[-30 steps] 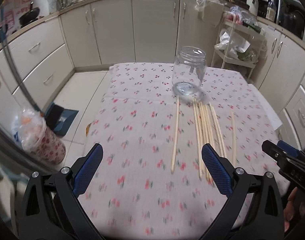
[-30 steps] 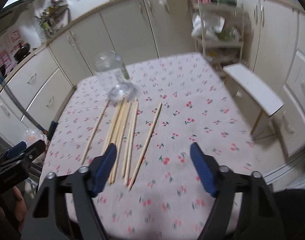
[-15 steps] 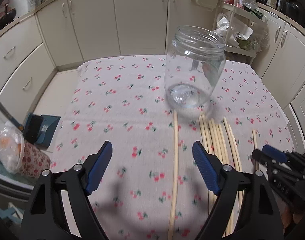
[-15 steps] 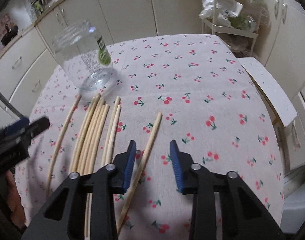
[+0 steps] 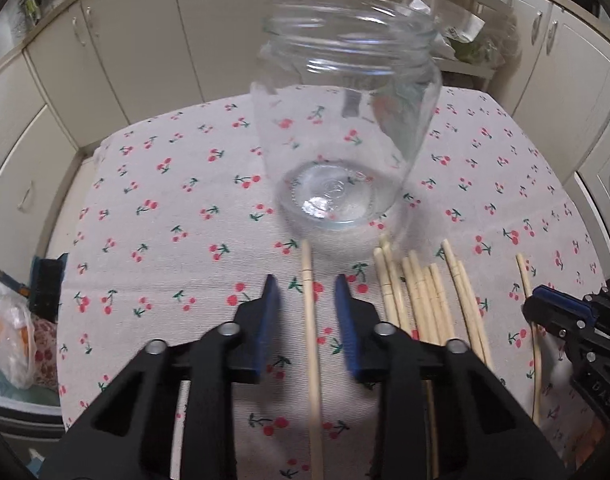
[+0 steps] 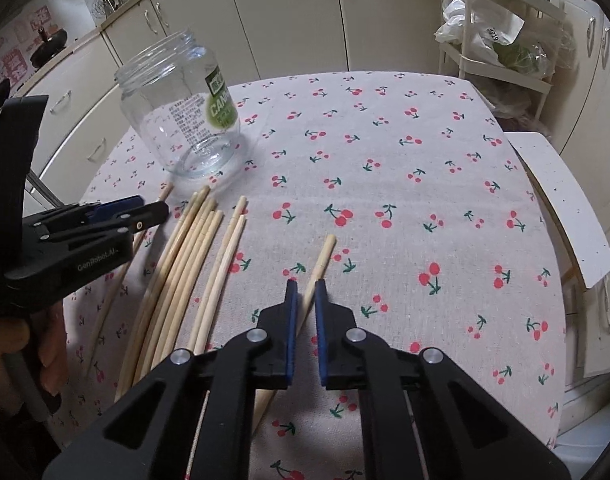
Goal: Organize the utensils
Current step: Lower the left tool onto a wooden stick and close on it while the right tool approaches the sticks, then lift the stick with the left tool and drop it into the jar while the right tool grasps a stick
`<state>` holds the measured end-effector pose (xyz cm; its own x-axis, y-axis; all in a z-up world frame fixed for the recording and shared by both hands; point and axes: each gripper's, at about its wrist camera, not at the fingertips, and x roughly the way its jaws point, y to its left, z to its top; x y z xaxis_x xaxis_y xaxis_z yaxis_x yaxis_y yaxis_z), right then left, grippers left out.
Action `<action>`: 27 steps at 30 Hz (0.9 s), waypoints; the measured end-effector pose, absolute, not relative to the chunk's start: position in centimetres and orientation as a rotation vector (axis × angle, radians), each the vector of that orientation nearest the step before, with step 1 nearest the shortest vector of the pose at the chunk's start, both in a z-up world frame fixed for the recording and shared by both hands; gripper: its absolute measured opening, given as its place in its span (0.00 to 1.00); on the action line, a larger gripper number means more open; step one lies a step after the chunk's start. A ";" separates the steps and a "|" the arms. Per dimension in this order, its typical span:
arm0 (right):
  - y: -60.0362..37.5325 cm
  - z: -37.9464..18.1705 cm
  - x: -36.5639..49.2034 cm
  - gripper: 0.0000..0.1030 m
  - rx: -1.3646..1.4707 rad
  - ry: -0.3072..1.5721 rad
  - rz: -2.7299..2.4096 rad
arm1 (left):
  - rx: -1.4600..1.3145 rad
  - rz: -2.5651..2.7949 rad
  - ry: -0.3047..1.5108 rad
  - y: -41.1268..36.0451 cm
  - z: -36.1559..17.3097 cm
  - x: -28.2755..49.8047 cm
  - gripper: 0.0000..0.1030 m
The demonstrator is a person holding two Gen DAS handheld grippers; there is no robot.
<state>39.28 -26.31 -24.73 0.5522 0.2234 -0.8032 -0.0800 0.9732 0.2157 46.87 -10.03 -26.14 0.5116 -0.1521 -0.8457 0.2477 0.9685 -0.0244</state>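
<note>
Several pale wooden chopsticks (image 6: 193, 264) lie side by side on the cherry-print tablecloth, in front of an empty clear glass jar (image 5: 347, 128) with a green label (image 6: 221, 106). My left gripper (image 5: 305, 284) straddles the leftmost single chopstick (image 5: 311, 320), jaws partly closed with a gap either side of it. My right gripper (image 6: 303, 282) is closed down around the rightmost single chopstick (image 6: 323, 256), pads at its sides. The left gripper also shows in the right wrist view (image 6: 105, 220), the right gripper in the left wrist view (image 5: 561, 312).
The table (image 6: 405, 152) is ringed by cream kitchen cabinets (image 6: 273, 8). A white stool (image 6: 561, 200) stands at its right edge, a wire rack with bags (image 6: 501, 40) behind. A bag and a bin (image 5: 13, 328) sit on the floor at left.
Both grippers moved forward and down to the chopsticks. The left jaws narrowed from wide open around the leftmost stick. The right jaws closed from a wide gap onto the rightmost stick.
</note>
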 end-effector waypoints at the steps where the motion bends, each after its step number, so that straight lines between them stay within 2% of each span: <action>1: -26.2 -24.7 39.3 0.09 0.162 0.969 0.183 | 0.109 -0.253 1.010 -10.1 -26.1 46.8 0.13; 2: -26.1 -24.7 39.3 0.09 0.165 0.969 0.187 | 0.114 -0.261 1.016 -10.1 -26.1 46.8 0.06; 3: -26.1 -24.7 39.2 0.09 0.167 0.969 0.188 | 0.108 -0.278 1.024 -10.1 -26.1 46.8 0.05; 10: -26.2 -24.8 39.3 0.10 0.185 0.973 0.193 | 0.057 -0.314 1.067 -7.4 -25.1 45.6 0.05; 14: -26.1 -24.8 39.2 0.14 0.185 0.973 0.200 | 0.019 -0.326 1.025 -5.7 -22.6 44.0 0.05; 20: -26.1 -24.8 39.2 0.14 0.194 0.971 0.199 | -0.087 -0.343 0.856 -4.1 -15.9 42.6 0.05; 27: -26.3 -24.9 39.1 0.13 0.216 0.966 0.198 | -0.222 -0.332 0.562 -4.3 -8.2 44.2 0.05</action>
